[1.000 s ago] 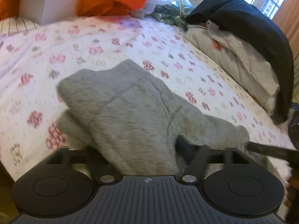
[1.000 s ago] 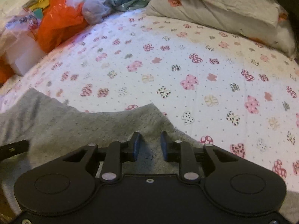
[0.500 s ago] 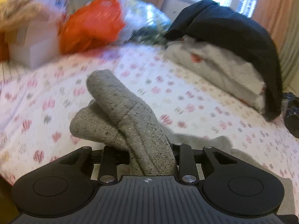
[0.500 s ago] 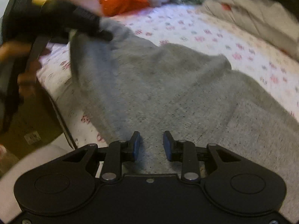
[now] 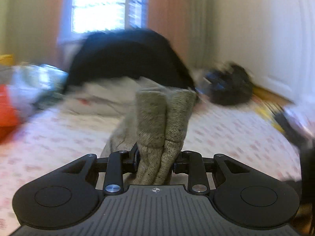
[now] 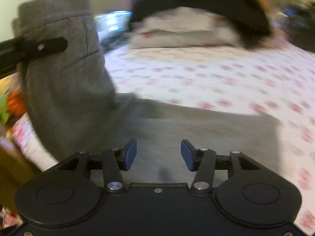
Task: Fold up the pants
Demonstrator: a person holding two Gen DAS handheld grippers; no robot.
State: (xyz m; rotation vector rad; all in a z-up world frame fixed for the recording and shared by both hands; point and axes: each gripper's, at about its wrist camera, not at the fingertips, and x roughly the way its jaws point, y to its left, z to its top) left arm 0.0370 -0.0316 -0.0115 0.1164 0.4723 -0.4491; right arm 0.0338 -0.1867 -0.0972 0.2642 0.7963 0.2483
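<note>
Grey knit pants (image 5: pixel 163 122) are bunched between the fingers of my left gripper (image 5: pixel 155 162), which is shut on them and holds them up above the bed. In the right wrist view the pants (image 6: pixel 65 74) hang from the left gripper's finger (image 6: pixel 39 47) at upper left, and the rest lies spread on the bed (image 6: pixel 196 125). My right gripper (image 6: pixel 158 154) is open and empty just above the flat grey cloth. Both views are blurred by motion.
The bed has a white sheet with pink patterns (image 6: pixel 216 74). A black garment over white pillows (image 5: pixel 126 59) lies at the far end. Orange and clear bags (image 5: pixel 23 94) sit at left, a dark bundle (image 5: pixel 230 86) at right by the wall.
My left gripper has lifted the held pants higher and swung right toward the window. My right gripper has opened wider and now sits over the flat part of the pants.
</note>
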